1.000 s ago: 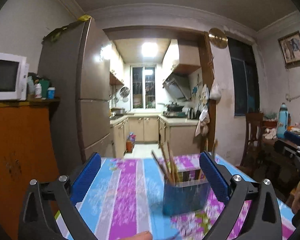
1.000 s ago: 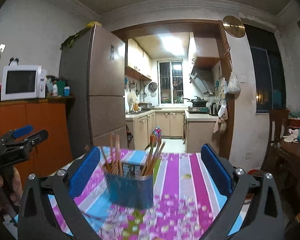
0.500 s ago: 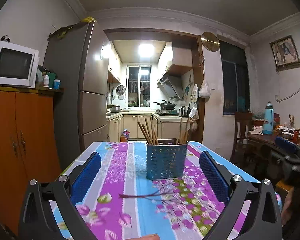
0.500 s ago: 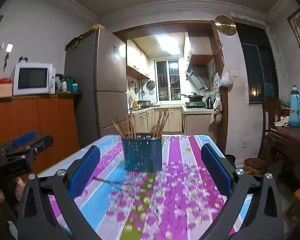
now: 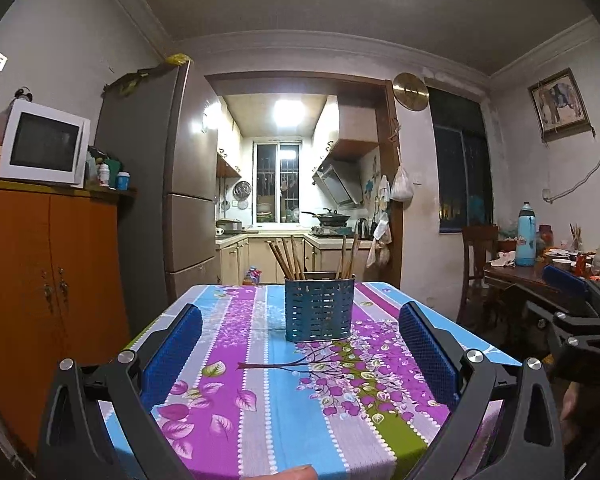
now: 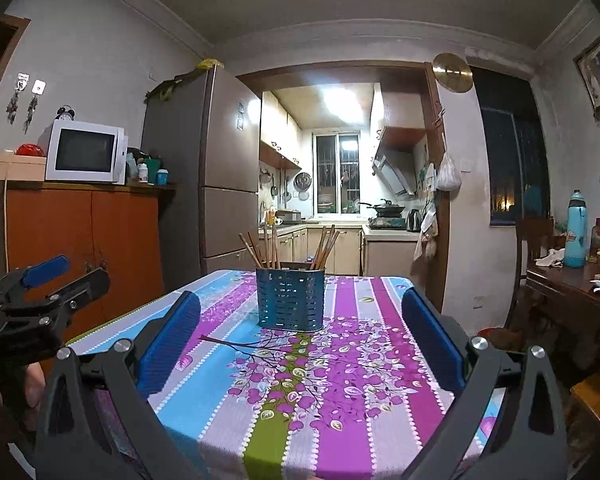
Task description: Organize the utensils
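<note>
A blue perforated utensil holder (image 5: 319, 307) stands upright on the floral striped tablecloth (image 5: 260, 408); it also shows in the right wrist view (image 6: 291, 299). Several wooden chopsticks (image 5: 288, 258) stand in it in two bunches, also seen in the right wrist view (image 6: 327, 245). My left gripper (image 5: 300, 344) is open and empty, held back near the table's front edge. My right gripper (image 6: 300, 340) is open and empty too, at about the same distance. Each gripper shows at the edge of the other's view: the right one (image 5: 572, 308) and the left one (image 6: 40, 292).
An orange cabinet (image 5: 48, 280) with a microwave (image 5: 44, 148) stands left of the table, beside a tall fridge (image 5: 172, 200). A dark wooden table (image 6: 572, 292) with a blue bottle (image 6: 576, 232) and dishes, and a chair, stand to the right. The kitchen lies beyond.
Both grippers have pulled back and risen from close to the holder. The holder now looks smaller and farther away, with more tablecloth visible in front of it.
</note>
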`<control>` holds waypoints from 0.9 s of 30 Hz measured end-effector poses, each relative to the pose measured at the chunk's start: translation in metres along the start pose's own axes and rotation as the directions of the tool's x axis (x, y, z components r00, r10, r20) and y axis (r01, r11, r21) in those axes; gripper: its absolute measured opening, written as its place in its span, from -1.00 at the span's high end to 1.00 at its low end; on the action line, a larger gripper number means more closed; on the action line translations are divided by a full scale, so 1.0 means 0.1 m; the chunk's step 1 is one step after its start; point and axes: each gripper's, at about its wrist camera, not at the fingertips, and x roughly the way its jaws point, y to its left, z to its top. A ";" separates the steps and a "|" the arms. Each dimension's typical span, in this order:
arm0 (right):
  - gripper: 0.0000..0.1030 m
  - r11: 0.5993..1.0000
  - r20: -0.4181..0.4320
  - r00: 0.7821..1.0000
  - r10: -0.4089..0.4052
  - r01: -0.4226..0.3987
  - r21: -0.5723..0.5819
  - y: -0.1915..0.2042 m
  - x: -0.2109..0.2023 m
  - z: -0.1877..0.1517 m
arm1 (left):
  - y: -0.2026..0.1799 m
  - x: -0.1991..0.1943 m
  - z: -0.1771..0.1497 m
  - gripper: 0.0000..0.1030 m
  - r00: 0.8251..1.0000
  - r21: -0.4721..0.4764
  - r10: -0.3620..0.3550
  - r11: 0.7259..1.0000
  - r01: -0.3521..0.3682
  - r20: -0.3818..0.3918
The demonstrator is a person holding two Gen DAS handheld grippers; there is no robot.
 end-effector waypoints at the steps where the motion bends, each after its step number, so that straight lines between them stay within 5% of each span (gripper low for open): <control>1: -0.89 1.000 0.006 1.000 -0.002 0.002 -0.002 0.00 -0.05 0.00 | -0.01 -0.04 -0.01 -0.91 1.000 -0.003 -0.001 1.000 0.001 0.000; 27: -0.89 0.999 0.040 0.999 -0.024 0.025 -0.027 0.13 -0.35 -0.11 | -0.14 -0.33 -0.18 -0.91 0.999 0.009 0.013 1.000 -0.014 0.053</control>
